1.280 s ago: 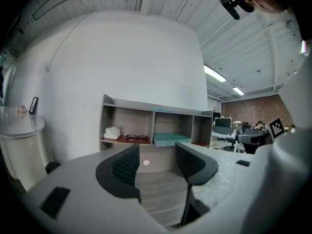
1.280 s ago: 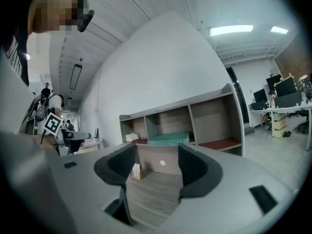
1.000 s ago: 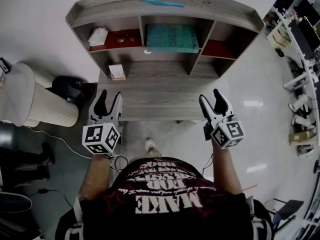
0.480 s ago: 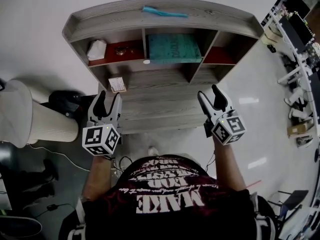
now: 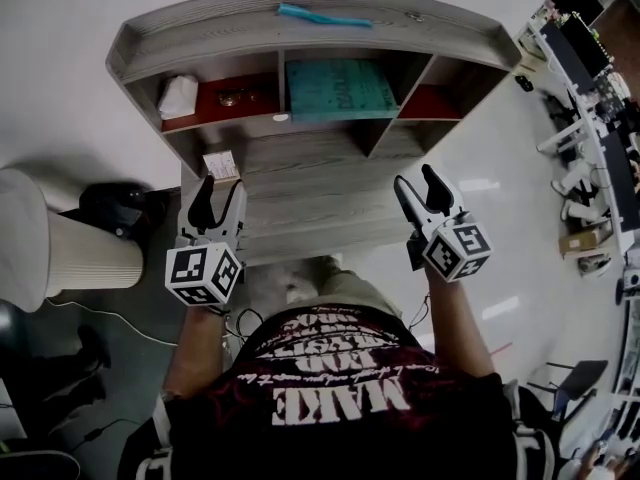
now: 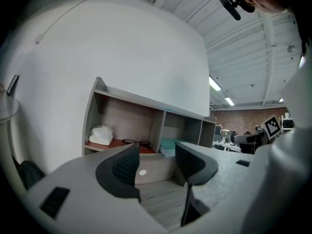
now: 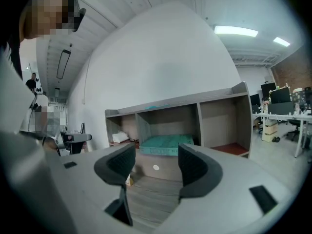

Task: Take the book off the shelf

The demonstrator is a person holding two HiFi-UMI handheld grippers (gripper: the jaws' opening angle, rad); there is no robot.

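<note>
The teal book [image 5: 338, 88] was laid flat in the middle compartment of the shelf [image 5: 300, 28]; a white bundle [image 5: 178, 96] was kept in the left one. Glasses [image 6: 131, 142] beside it were made out only in the left gripper view. The left gripper [image 5: 220, 190] and right gripper [image 5: 416, 180] were held nearer, jaws released.

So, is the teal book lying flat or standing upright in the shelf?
Lying flat: the teal book rests on its broad cover in the middle compartment of the shelf.
</note>
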